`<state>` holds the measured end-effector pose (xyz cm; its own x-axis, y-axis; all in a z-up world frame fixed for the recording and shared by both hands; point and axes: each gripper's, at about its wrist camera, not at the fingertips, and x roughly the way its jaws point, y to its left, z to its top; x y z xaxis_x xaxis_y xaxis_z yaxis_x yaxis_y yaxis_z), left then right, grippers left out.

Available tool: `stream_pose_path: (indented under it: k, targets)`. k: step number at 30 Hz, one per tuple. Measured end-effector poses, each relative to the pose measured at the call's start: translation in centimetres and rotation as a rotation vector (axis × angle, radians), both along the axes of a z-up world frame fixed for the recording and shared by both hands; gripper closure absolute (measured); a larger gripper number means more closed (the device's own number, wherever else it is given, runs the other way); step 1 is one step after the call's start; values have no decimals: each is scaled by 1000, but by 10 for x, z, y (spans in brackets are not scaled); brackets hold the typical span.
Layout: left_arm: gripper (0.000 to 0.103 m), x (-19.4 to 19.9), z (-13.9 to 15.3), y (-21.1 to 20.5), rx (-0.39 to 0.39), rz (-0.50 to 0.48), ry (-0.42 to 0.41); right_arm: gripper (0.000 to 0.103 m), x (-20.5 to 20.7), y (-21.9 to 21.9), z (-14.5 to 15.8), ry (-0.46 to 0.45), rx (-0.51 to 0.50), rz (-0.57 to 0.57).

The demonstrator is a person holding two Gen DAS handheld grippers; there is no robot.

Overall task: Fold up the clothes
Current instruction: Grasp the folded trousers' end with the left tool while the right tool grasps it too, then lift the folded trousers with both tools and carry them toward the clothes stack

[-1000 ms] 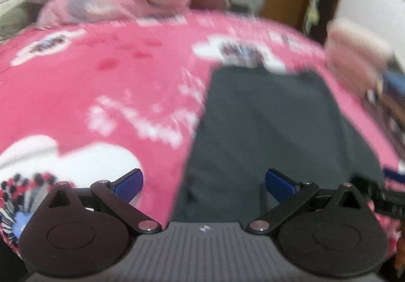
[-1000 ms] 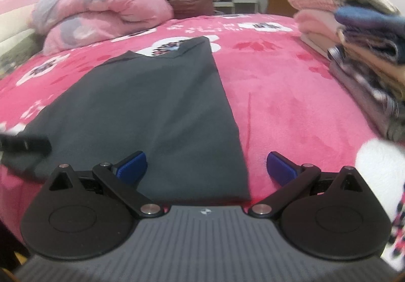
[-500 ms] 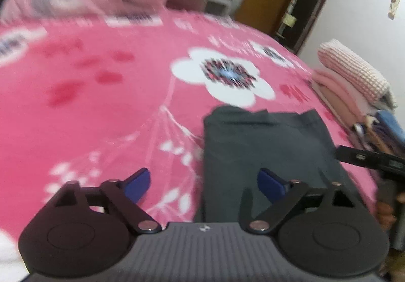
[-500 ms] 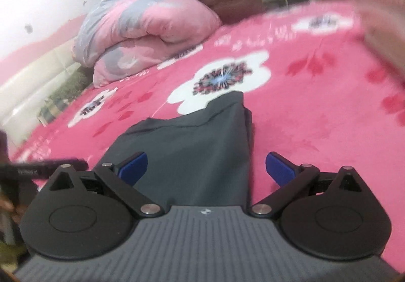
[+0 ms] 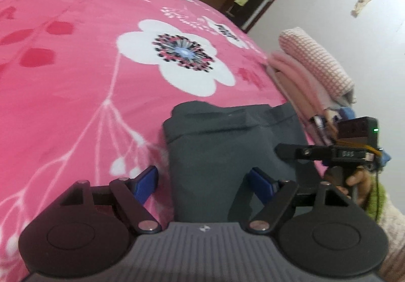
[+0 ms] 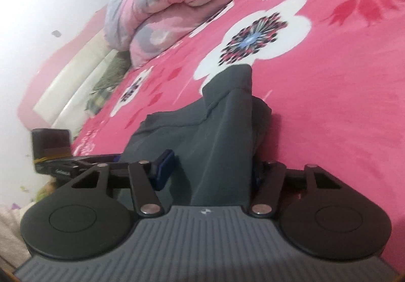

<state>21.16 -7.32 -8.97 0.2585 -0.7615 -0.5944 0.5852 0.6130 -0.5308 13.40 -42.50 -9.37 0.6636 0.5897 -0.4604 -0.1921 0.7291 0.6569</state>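
Grey shirt (image 5: 220, 155) is seen partly folded on the pink bed (image 5: 76, 79), bunched near its front edge. Both the left gripper (image 5: 205, 180) and right gripper (image 6: 210, 168) are held wide open around the cloth, nothing pinched.

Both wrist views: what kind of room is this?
Most likely a bedroom at home. The work surface is a bed under a pink floral blanket, a rolled pink and grey duvet lies by the headboard, and folded clothes are stacked beside the dark grey garment.
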Motion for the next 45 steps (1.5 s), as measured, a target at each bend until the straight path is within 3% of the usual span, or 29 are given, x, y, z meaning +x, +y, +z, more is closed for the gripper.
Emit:
stream_pose_path:
  k: [4,7,9,11,15,19,27,38,42,45]
  targets:
    - [50,10,-5,-7,-35,0,24,68,10,3,-3,8,28,50]
    - [65,14,-5,-7,-57,25,49,82,1,8,10,-35,21,36]
    - [81,12,-2,-6,-85,32,55,86,-5,11,19,-64,16,26]
    - [85,8,3,-4,-119,35,55,88,-12,14,28,-94,11,16]
    - [87,-8,27,-3,-163,43,-4,89,-25,20,46,-153,1,-4]
    - [87,-30,64,-3,-204,27,-89,89,-65,30,77,-249,-31,-82]
    - [88,-76,145,-40,-212,-62,-354,89,-158,56,130,-497,-172,-312]
    - [88,-97,240,-171,-334,-271,-728,89,-212,52,179,-847,-345,-731]
    - [87,-100,258,-232,-350,-392,-797,89,-220,35,187,-922,-382,-872]
    - [87,-102,263,-281,-350,-501,-798,89,-226,8,186,-940,-369,-973]
